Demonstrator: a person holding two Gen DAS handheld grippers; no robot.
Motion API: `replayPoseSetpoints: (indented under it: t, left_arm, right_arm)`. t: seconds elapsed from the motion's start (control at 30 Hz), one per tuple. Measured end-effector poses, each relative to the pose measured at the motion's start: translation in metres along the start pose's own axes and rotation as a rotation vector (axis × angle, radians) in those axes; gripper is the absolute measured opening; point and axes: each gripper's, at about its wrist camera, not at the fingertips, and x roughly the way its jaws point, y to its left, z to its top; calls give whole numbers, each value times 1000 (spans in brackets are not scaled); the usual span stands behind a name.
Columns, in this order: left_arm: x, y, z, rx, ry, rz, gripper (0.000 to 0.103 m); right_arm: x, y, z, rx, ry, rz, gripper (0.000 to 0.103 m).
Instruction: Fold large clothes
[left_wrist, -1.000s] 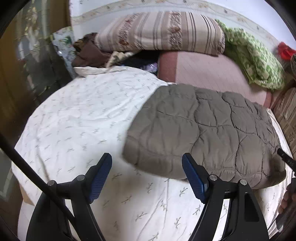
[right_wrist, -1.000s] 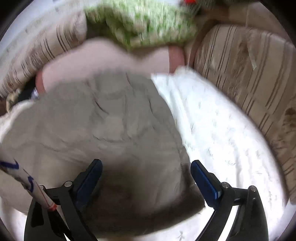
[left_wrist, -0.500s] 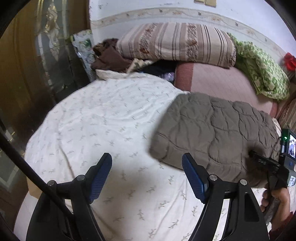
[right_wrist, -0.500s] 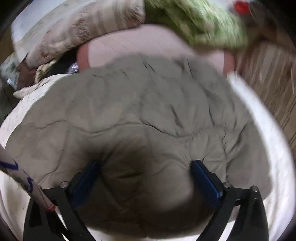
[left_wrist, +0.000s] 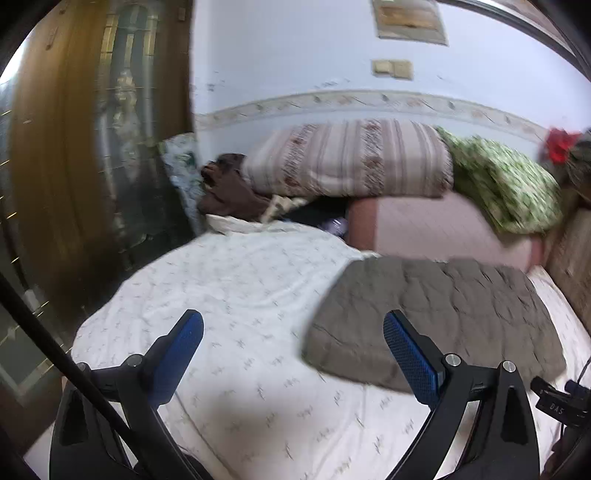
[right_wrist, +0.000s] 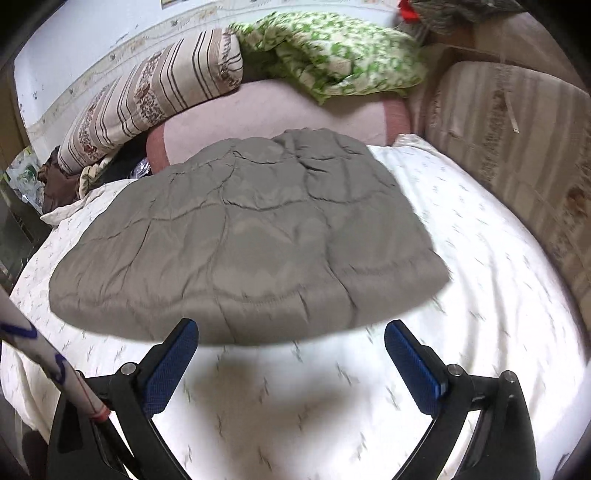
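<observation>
Garment (right_wrist: 240, 236), grey and quilted, folded into a thick pad on sheet (right_wrist: 480, 258); centre of right wrist view, lower right of left wrist view (left_wrist: 436, 314). Touching neither gripper.

Left gripper (left_wrist: 291, 321): wide open, jaws just been opening, nothing between them, only sheet behind; bottom centre of frame, beside garment's left edge. Right gripper (right_wrist: 291, 328): likewise spread wide and empty, at bottom centre of frame, just below garment's near edge.

Probable trouble from here:
- Springing open. Puffy padding, no hold on it at present; likely to lift or creep apart along near edge if left unpressed.
- Pinching top layer only. Would peel fold back instead of carrying whole stack, undoing work.
- Catching sheet with garment. Near edge flush on loose, wrinkled sheet; a low bite could drag both and skew the pad.
- Uneven pull. Grippers at different edges; lifting one side alone could twist the stack.
- Sliding toward pillow (right_wrist: 155, 92) and clutter at upper left of right wrist view, if pushed rather than lifted.

Blur at frame edges; seams and layer count not clear enough to tell.
</observation>
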Motion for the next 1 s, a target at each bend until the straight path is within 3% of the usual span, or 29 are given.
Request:
replayPoseSetpoints:
  t: [0.3,0.47,0.63,0.87,1.0]
  left_arm:
    - [-15,-24,-19,33,86,-53,98]
    - [-35,-25,-24,-2,38,-33,98]
    - [-50,-21,-25,-60,9,-69,98]
    - [-35,-39,-38,-6,154,-125,98]
    - [-27,-50,-49,31,195,-124,98]
  right_arm:
    - [-27,-5,-34,-8,36,-5,102]
    - [-47,2,-43,-37,6,5,102]
    - [-65,10,-47,-65,-31,2,102]
    - [-70,10,-52,-66,-30,-6,102]
    - [-71,12,-53,-79,-30,-23,102]
